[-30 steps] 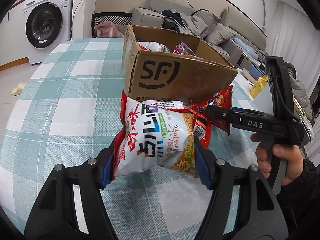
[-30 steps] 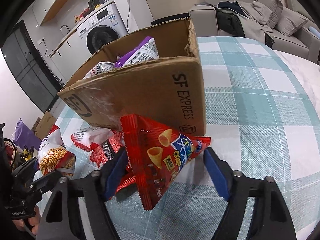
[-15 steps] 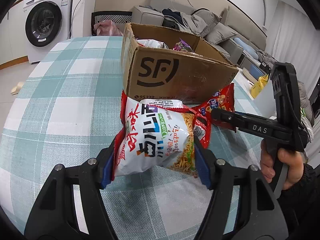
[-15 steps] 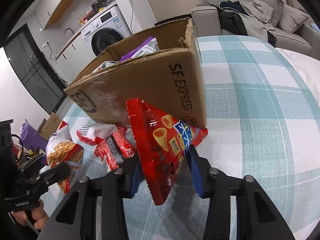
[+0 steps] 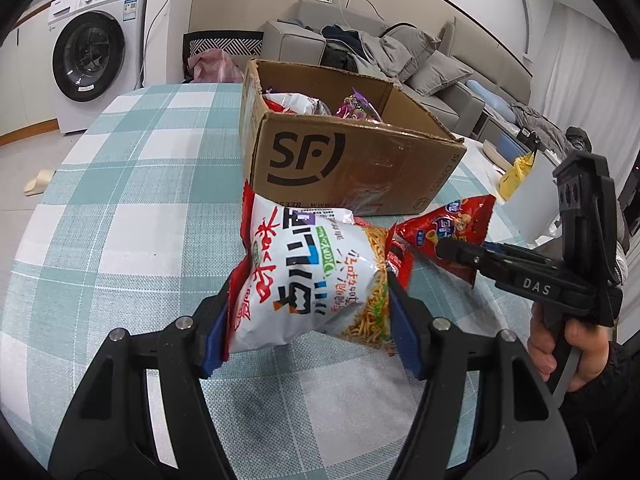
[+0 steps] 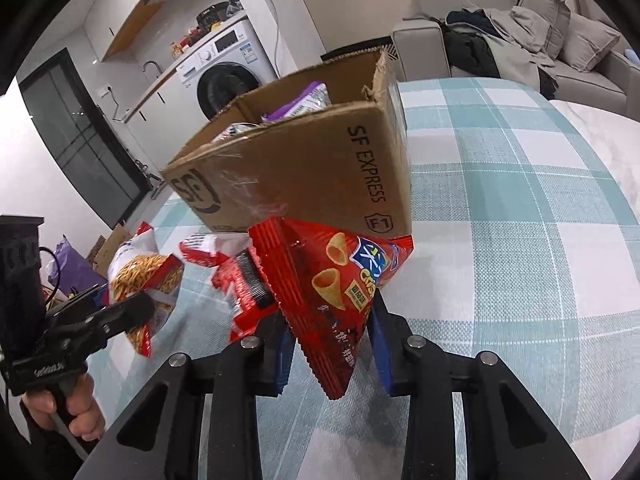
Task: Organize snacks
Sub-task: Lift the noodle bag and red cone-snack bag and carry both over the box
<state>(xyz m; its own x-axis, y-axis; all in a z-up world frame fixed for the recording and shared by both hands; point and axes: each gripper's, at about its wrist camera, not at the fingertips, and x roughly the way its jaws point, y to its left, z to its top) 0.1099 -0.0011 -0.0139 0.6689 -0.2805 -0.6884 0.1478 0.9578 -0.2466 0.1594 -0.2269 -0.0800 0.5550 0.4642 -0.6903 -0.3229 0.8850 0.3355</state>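
My left gripper (image 5: pixel 310 324) is shut on a white and red noodle snack bag (image 5: pixel 308 276), held just above the checked tablecloth. My right gripper (image 6: pixel 332 344) is shut on a red cone-snack bag (image 6: pixel 332 280) with its blue pads pressing both sides; the same red cone-snack bag (image 5: pixel 448 228) shows in the left wrist view, held by the right gripper (image 5: pixel 460 254). An open cardboard box (image 5: pixel 344 160) stands right behind both bags, with several snack packs inside. Two more red packs (image 6: pixel 240 284) lie on the cloth by the cardboard box (image 6: pixel 312 176). The noodle snack bag (image 6: pixel 144 280) appears at left in the right wrist view.
The round table (image 5: pixel 120 208) wears a teal and white checked cloth. A washing machine (image 5: pixel 90 52) stands at far left, a grey sofa (image 5: pixel 384 56) with clothes behind the box. A person's hand (image 5: pixel 560 344) holds the right gripper's handle.
The right gripper's jaws closed onto the red cone-snack bag and lifted it a little off the cloth, away from the box corner. The left gripper kept still with the noodle bag.
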